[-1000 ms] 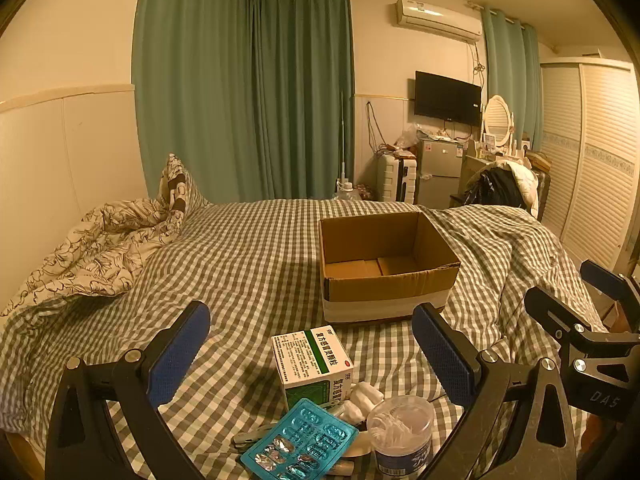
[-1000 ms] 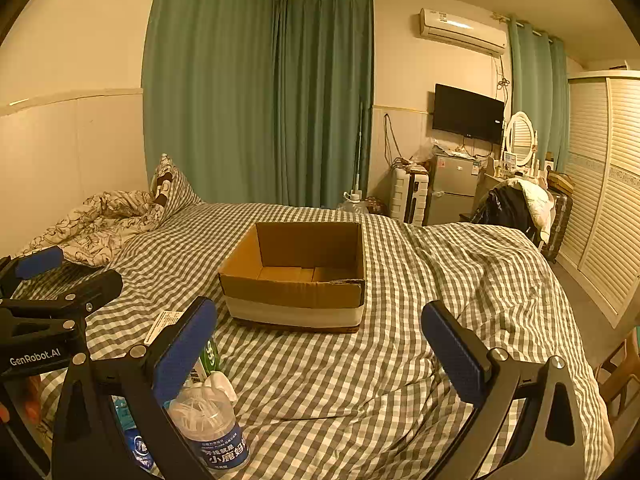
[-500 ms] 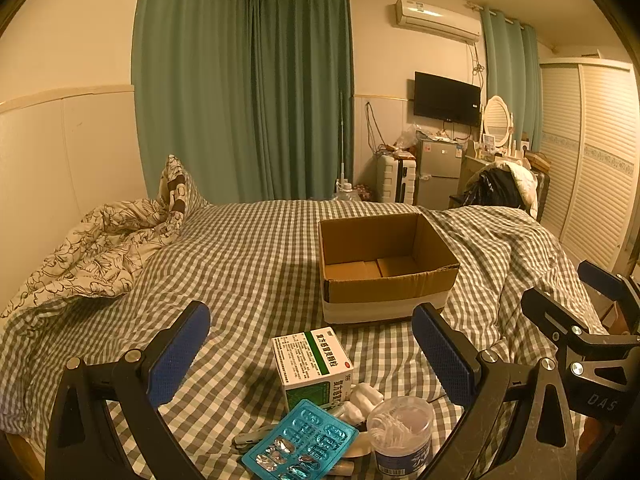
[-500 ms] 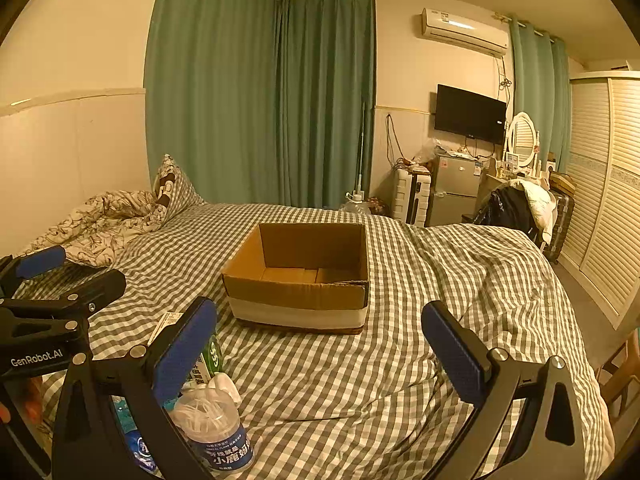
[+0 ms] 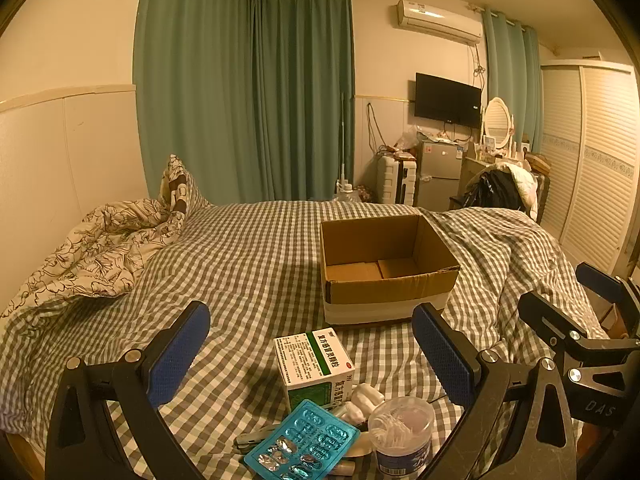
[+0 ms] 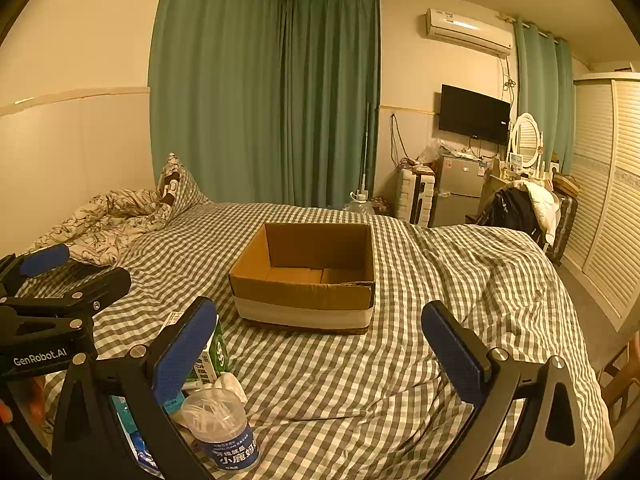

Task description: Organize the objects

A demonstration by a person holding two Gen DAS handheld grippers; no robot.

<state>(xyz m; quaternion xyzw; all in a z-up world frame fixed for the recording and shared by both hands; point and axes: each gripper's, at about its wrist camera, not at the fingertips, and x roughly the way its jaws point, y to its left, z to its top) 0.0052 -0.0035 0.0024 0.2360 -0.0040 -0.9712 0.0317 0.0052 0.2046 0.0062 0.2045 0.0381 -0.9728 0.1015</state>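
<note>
An open empty cardboard box sits on the checked bed. In front of it lies a small pile: a white and green medicine box, a blue blister pack, a clear tub of floss picks and small white items. My left gripper is open and empty, hovering above the pile. My right gripper is open and empty, to the right of the pile, in front of the box.
A rumpled floral duvet and pillow lie at the bed's far left. Green curtains, a suitcase, a small fridge, a TV and a louvred wardrobe stand beyond the bed. The bed's right edge drops to the floor.
Both grippers have barely drifted; the box sits very slightly higher and nearer in the right wrist view. Nothing was gripped or released.
</note>
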